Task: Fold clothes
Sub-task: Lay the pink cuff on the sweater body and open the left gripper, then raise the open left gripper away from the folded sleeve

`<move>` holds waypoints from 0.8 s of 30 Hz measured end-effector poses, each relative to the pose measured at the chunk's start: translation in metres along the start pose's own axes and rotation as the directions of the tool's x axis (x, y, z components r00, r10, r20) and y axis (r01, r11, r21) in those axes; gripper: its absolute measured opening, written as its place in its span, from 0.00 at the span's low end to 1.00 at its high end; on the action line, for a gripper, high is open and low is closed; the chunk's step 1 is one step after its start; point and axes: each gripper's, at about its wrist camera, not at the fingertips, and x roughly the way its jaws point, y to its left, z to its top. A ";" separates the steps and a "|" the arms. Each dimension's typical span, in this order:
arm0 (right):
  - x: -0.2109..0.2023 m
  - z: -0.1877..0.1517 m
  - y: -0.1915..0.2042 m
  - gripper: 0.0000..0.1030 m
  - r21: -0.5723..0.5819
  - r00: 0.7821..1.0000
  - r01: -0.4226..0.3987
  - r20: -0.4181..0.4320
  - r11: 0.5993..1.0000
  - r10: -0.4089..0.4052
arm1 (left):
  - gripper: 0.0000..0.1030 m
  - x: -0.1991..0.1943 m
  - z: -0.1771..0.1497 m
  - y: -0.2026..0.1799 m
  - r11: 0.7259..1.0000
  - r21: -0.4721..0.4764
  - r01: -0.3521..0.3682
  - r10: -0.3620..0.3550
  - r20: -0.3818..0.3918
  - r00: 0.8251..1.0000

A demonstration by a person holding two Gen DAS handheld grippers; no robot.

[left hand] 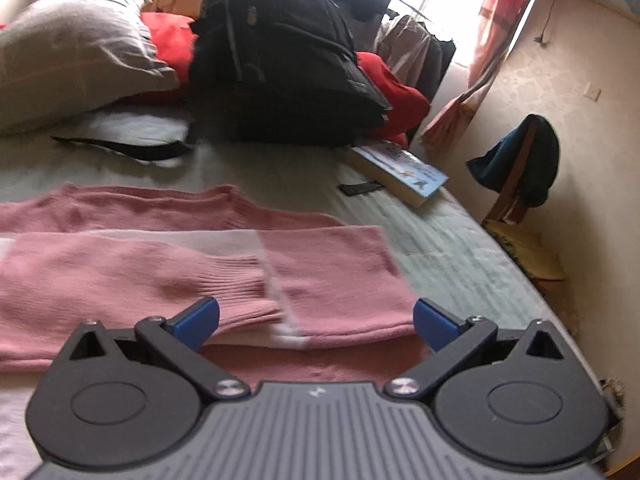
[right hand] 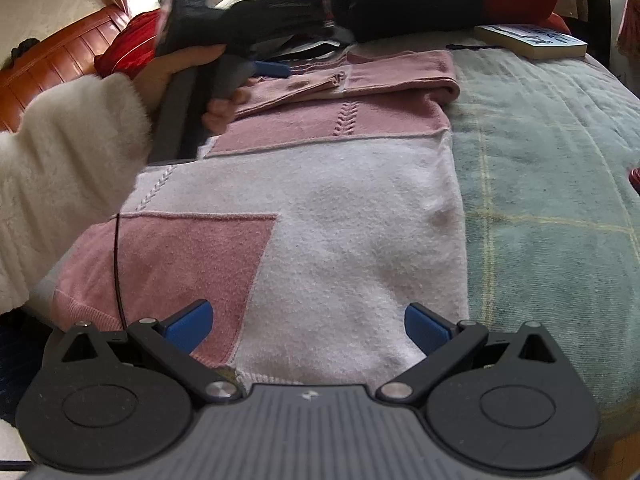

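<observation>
**Folding a pink and white sweater on the bed**

Lying flat on the green blanket (right hand: pixel 540 160) is a pink and white sweater (right hand: pixel 340 216). It looks partly folded: both sleeves seem to be laid across its body, which keeps the shape neat and narrow.

On the left side of the right wrist view, a hand (right hand: pixel 188 76) in a fluffy white sleeve (right hand: pixel 68 152) holds the left gripper (left hand: pixel 316 322) low over the sleeve end. Its 2 blue fingers (left hand: pixel 196 322) are wide apart and hold nothing. A ribbed cuff (left hand: pixel 244 280) lies just ahead of them.

Nearer the middle, the right gripper (right hand: pixel 306 326) hovers over the bottom hem. Its 2 blue fingers (right hand: pixel 188 326) are spread wide too, with nothing between them. My guess is that it sits there so the hem can be picked up and folded toward the neck.

Farther right on the bed are a black backpack (left hand: pixel 280 64) and a book (left hand: pixel 404 170). The book's cover has writing and pictures, but they are too blurry to read. No brand can be read on the sweater.
</observation>
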 end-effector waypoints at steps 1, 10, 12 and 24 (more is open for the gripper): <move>0.000 0.000 0.000 1.00 0.002 1.000 0.000 0.002 1.000 0.000 | 0.99 -0.006 0.000 0.005 1.000 0.008 -0.016 0.016 -0.002 1.000; 0.007 0.009 0.006 1.00 0.013 1.000 -0.007 -0.003 1.000 0.007 | 0.99 -0.090 0.017 0.087 0.983 -0.016 -0.182 0.182 -0.021 0.983; 0.010 0.013 0.007 1.00 0.017 1.000 -0.007 -0.006 1.000 0.007 | 0.99 -0.111 0.027 0.109 0.975 -0.039 -0.217 0.217 -0.005 0.976; 0.043 0.033 0.035 1.00 -0.016 0.998 0.009 -0.061 1.000 -0.010 | 0.99 -0.099 -0.004 0.204 0.955 -0.238 -0.177 0.171 -0.048 0.984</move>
